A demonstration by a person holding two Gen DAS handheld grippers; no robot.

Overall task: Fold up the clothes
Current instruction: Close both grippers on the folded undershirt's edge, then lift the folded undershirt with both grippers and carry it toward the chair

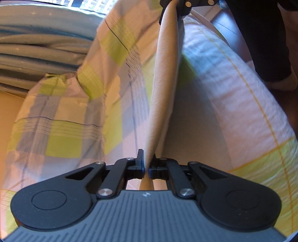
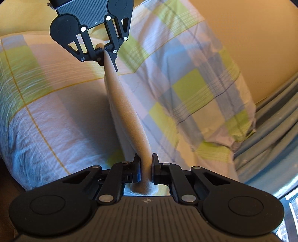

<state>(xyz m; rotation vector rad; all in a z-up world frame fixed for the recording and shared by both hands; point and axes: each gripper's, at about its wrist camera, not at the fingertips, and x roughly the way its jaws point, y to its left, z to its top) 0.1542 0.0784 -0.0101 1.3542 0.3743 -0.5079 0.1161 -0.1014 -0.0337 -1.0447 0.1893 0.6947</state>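
The beige garment runs as a taut, narrow band through the left wrist view, from the left tongs at the bottom up to the right tongs at the top edge. Its cloth is plain, pale tan with a fine grainy texture, bunched into a rolled edge where it is gripped. The left tongs are closed tight on one end of it, with a short tip of cloth poking out behind the fingers. The garment hangs in the air above a bed covered by a checked sheet in white, lilac, blue and lime green, with thin yellow lines. A pillow in the same check lies toward the left edge of the bed. Folds of a blue curtain fill the upper left. A dark sleeve shows at the upper right. The only mark is a small light logo on the tool body, too small to read.

In the right wrist view, the garment stretches from the right tongs at the bottom, which clamp its other end, to the left tongs at the upper left, also pinched on it. It casts a shadow on the bed below. The pillow lies to the right, the curtain beyond it at the right edge. Again there is only a tiny unreadable logo.
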